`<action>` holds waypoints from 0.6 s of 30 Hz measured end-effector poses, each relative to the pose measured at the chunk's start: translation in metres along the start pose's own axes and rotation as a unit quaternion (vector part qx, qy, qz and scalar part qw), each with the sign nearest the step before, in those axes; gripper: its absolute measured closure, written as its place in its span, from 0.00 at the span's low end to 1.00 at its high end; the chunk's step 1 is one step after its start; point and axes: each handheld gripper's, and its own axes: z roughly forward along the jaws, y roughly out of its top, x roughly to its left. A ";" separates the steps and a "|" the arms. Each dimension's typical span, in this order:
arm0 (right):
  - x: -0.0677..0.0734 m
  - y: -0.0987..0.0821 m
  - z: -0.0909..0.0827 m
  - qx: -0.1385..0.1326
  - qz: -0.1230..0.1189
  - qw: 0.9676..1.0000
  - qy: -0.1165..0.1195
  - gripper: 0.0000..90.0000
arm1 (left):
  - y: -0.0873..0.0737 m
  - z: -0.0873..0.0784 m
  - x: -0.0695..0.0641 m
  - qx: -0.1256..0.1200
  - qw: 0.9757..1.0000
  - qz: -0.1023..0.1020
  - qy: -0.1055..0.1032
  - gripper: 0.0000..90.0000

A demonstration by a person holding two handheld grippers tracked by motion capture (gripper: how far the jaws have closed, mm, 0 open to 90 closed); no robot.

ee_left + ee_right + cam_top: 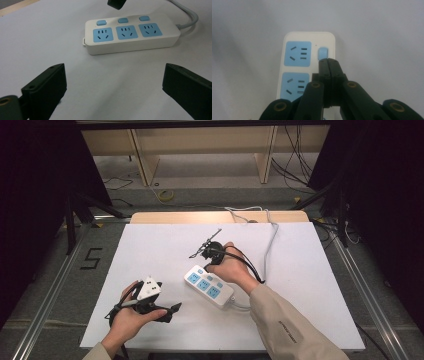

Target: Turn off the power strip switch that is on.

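Note:
A white power strip with three blue sockets and three blue switches lies flat near the middle of the white table. In the right gripper view, my right gripper is shut with nothing held, its tip at the near edge of the end switch. I cannot tell whether it touches. That tip also shows above the strip in the left gripper view, as the right gripper. My left gripper stands open and empty over bare table, a short way from the strip's long side and facing it. From above, the left gripper is front left.
The strip's grey cable runs from its right end up to the table's far edge. A person's hands and a beige sleeve come in from the front. Beyond the table are a wooden shelf frame and floor cables.

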 end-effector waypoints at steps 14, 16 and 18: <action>-0.007 -0.017 -0.016 -0.033 -0.003 0.999 -0.001 0.80 | 0.000 0.000 0.000 0.000 1.000 -0.003 0.002 0.05; -0.009 -0.019 -0.019 -0.043 -0.004 0.999 0.000 0.77 | 0.000 0.000 0.001 0.000 1.000 -0.003 0.002 0.05; -0.010 -0.022 -0.023 -0.056 0.001 0.998 -0.002 0.71 | 0.000 0.000 0.001 0.000 1.000 -0.003 0.002 0.05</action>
